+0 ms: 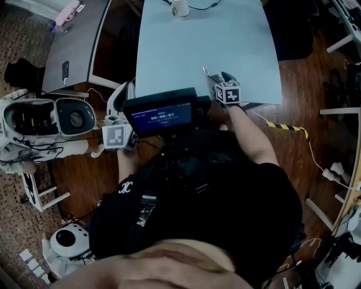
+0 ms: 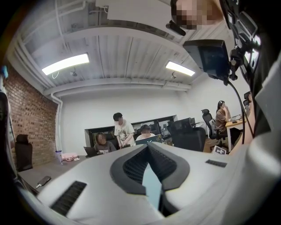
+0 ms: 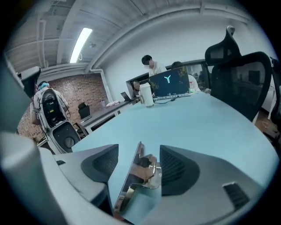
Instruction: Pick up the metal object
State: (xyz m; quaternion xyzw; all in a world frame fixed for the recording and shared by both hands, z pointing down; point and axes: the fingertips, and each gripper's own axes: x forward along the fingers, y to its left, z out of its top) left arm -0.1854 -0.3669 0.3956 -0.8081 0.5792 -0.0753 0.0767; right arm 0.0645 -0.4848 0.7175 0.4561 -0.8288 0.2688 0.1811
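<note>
The metal object (image 3: 139,176), a shiny hinged clip-like piece, stands on edge between the jaws of my right gripper (image 3: 139,149). Those jaws stand wide apart. Bare pale blue table (image 3: 197,123) shows between the left pad and the metal, and the piece sits nearer the right pad. In the head view the right gripper (image 1: 217,78) is over the table's near edge, with the metal object (image 1: 206,73) a thin sliver at its tip. My left gripper (image 1: 127,90) hangs off the table's left side. Its jaws (image 2: 147,146) meet at the tips and hold nothing.
A white cup (image 1: 180,7) and a laptop (image 3: 169,85) sit at the table's far end. A black office chair (image 3: 239,79) stands at the right. A grey table (image 1: 73,45) and white devices (image 1: 51,115) lie left. Several people are at the back.
</note>
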